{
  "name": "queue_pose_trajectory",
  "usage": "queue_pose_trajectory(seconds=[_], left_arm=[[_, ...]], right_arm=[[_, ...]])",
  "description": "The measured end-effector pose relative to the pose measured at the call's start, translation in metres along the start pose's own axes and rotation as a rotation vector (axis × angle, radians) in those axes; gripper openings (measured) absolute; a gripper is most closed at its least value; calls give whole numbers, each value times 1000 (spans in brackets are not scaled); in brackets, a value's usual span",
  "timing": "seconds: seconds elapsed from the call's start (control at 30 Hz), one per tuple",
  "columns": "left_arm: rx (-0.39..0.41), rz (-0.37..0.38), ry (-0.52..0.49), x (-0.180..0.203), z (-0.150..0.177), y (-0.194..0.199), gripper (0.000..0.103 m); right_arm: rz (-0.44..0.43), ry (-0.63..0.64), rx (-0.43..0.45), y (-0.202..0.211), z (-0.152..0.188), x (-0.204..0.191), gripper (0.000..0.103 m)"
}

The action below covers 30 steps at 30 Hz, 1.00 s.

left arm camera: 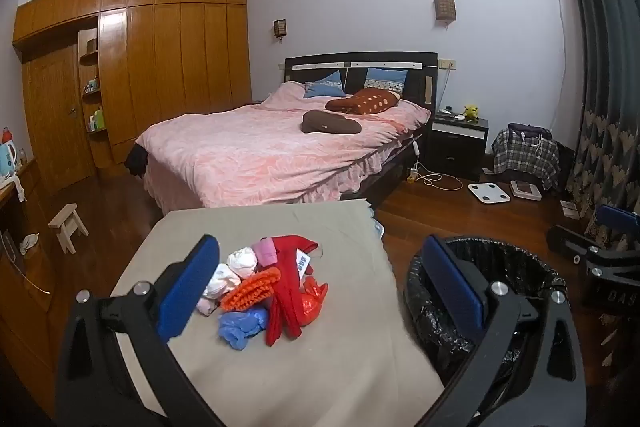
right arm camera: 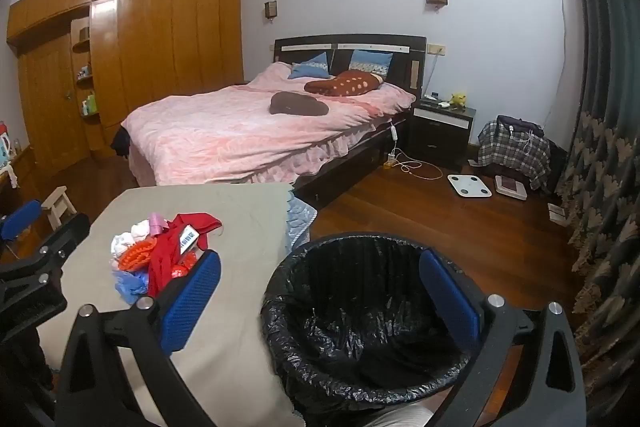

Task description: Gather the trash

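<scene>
A pile of trash [left arm camera: 272, 287] lies on a grey-covered table [left arm camera: 320, 367]: red wrapper, orange piece, blue plastic bag, white crumpled tissues, a pink bit. It also shows in the right wrist view [right arm camera: 160, 251]. A bin with a black liner [right arm camera: 360, 319] stands right of the table; it shows in the left wrist view [left arm camera: 480, 291] too. My left gripper [left arm camera: 320, 287] is open and empty, held above and just before the pile. My right gripper [right arm camera: 320, 295] is open and empty, over the bin's near left rim.
A bed with a pink cover [left arm camera: 272, 151] stands behind the table. A small wooden stool [left arm camera: 68, 227] is on the floor at left. A nightstand [right arm camera: 442, 131], a white scale [right arm camera: 469, 185] and a plaid-covered heap [right arm camera: 516, 151] are at the right, by dark curtains [right arm camera: 608, 147].
</scene>
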<state>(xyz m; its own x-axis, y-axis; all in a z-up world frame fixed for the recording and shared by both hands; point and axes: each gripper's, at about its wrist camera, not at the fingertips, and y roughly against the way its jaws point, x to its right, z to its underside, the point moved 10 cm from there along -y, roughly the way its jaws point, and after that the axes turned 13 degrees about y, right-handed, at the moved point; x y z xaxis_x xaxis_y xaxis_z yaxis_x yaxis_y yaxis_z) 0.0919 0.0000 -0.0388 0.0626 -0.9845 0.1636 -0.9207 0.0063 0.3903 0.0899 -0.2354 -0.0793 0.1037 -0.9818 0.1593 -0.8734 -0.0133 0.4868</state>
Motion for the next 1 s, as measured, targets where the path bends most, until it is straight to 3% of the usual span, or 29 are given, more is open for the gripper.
queue_pose_trajectory(seconds=[1.0], left_arm=[[-6, -3, -10, -1, 0, 2, 98]], right_arm=[[7, 5, -4, 0, 1, 3, 97]])
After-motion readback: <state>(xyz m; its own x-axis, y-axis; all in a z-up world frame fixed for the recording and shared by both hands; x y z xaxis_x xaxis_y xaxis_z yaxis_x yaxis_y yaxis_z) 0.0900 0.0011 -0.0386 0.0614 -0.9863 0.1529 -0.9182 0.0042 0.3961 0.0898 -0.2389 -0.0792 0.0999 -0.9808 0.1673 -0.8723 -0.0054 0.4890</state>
